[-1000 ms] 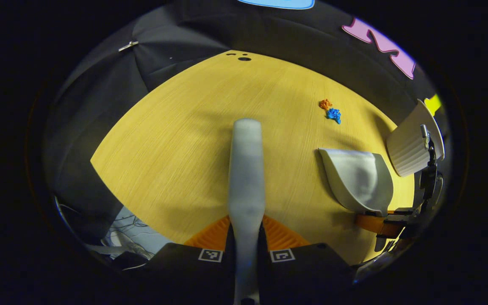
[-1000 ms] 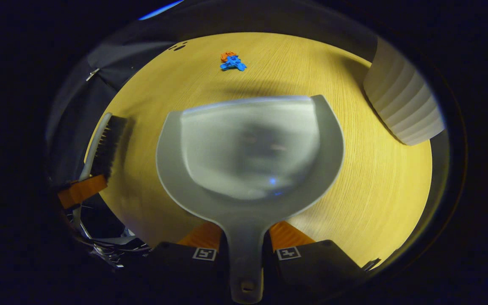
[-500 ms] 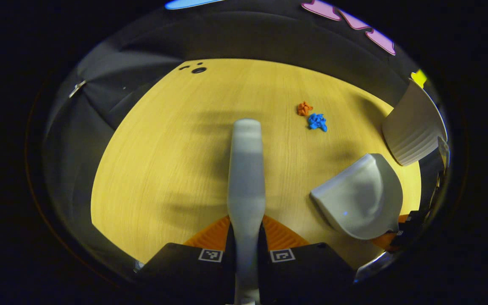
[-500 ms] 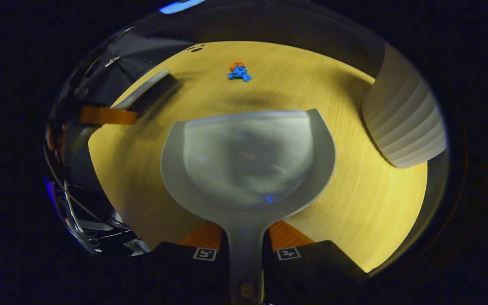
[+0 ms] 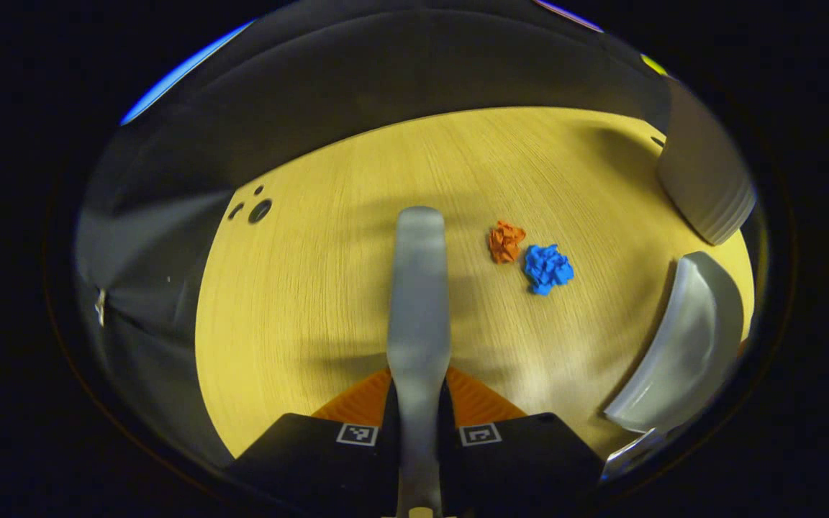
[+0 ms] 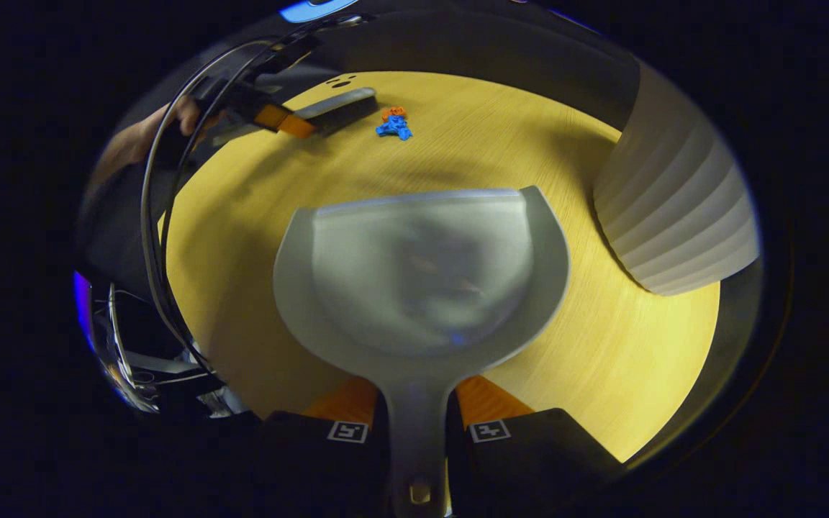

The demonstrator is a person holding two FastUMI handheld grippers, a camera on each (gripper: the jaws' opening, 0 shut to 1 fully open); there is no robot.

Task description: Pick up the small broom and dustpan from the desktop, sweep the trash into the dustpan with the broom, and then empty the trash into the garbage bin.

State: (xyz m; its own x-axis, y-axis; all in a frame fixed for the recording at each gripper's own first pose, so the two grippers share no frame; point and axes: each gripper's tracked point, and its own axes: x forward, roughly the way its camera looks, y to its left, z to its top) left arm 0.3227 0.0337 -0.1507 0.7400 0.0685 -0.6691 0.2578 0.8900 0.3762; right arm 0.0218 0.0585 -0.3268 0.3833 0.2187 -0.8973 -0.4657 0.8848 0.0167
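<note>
Both sets of jaws are clamping down tight. Left gripper (image 5: 419, 403) is squeezing the broom (image 5: 419, 288) by its handle, and the broom is sticking straight up the middle of the left gripper view. Right gripper (image 6: 417, 414) is pinching the dustpan (image 6: 422, 273) handle the same way, with the pan sitting dead center in the right gripper view, mouth pointing toward the top of the frame.

Trash is lying just right of the broom's far end in the left gripper view: orange paper wad (image 5: 506, 241) and blue paper wad (image 5: 547, 268), practically touching each other. In the right gripper view they're sitting small near the top center, well beyond the pan's lip, with the broom head right beside them on the left.

Garbage bin (image 6: 677, 216), white and ribbed, is standing at the right edge. Everything's resting on a yellow wood-grain desktop (image 5: 299, 309), with black cloth hanging behind it.
</note>
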